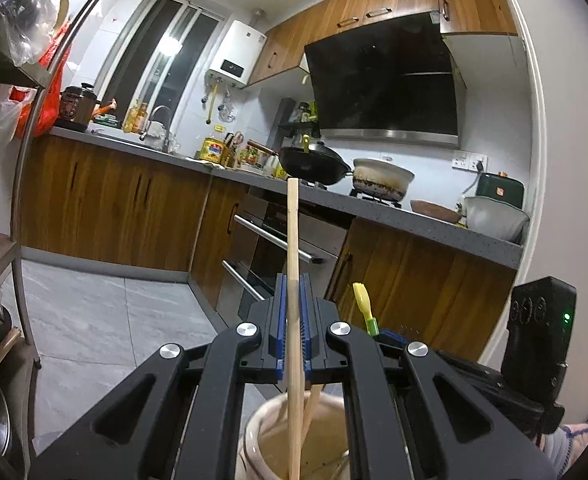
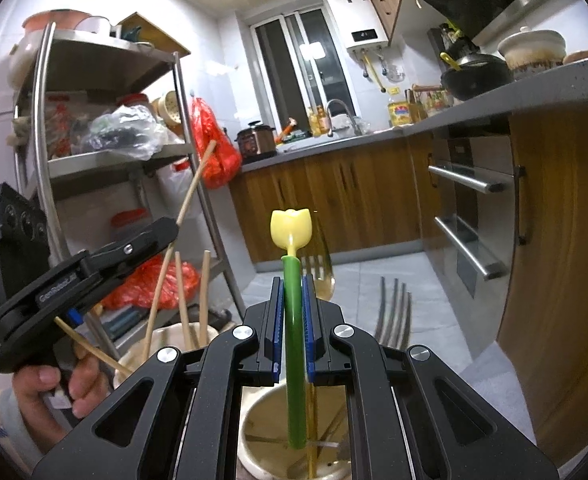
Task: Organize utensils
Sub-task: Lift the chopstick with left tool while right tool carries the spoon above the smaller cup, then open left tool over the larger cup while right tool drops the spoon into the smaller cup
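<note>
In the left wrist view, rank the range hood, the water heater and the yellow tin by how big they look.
1. Range hood, by far the largest.
2. Water heater.
3. Yellow tin, smallest.
They stand at differing distances, so this is apparent size only.

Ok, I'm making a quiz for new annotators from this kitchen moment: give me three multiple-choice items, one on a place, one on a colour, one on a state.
1. Where does the lower end of the long wooden chopstick point?
A. into the cream ceramic holder
B. into a sink
C. onto the floor

2. What colour is the tulip-shaped top of the green-handled utensil?
A. red
B. yellow
C. blue

3. How is the right gripper?
A. wide open
B. shut on nothing
C. shut on the green-handled utensil

Answers:
1 A, the stick runs down through the left gripper into the holder's mouth.
2 B, the tulip head is pale yellow.
3 C, the blue pads press on the green stem.
</note>
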`<state>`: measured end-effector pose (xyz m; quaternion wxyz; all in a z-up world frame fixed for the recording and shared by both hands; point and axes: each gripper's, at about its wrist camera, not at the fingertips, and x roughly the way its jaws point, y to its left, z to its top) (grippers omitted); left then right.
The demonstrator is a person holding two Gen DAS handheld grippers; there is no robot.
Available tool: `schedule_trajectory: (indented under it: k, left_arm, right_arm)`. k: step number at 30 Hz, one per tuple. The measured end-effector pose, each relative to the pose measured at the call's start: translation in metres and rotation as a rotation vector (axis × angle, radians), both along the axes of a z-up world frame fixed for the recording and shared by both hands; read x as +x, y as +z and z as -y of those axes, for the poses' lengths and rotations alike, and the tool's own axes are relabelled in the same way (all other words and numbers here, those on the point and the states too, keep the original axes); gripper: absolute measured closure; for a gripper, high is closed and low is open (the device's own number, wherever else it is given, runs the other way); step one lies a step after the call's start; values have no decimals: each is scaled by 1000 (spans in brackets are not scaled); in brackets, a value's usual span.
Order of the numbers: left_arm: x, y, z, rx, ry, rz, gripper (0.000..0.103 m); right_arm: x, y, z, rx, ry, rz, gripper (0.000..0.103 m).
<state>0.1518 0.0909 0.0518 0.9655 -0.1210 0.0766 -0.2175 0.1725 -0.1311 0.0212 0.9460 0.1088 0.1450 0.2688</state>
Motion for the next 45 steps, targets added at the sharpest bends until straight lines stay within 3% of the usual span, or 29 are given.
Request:
schedule_trajectory:
  k: [11,27,31,38,45]
  left_arm:
    - [-24,0,1,122,-51,-19,97]
    - [-34,3,-4,148,-36,-59,97]
    - [-37,5,-4,154,-26,-64,97]
    - [-47,12,-5,190,13,-72,97]
    - [-65,18,-4,250,78,-92,96]
  right_arm:
    - [-6,-9,1,-58,13,-13,93]
    - [-7,-13,-3,-135,45,-110,93]
    - [-11,-7,-1,-137,39,-115,81]
    - [-28,12,9,-128,29,-94,78]
    - [-51,24,22,-137,9,-92,63]
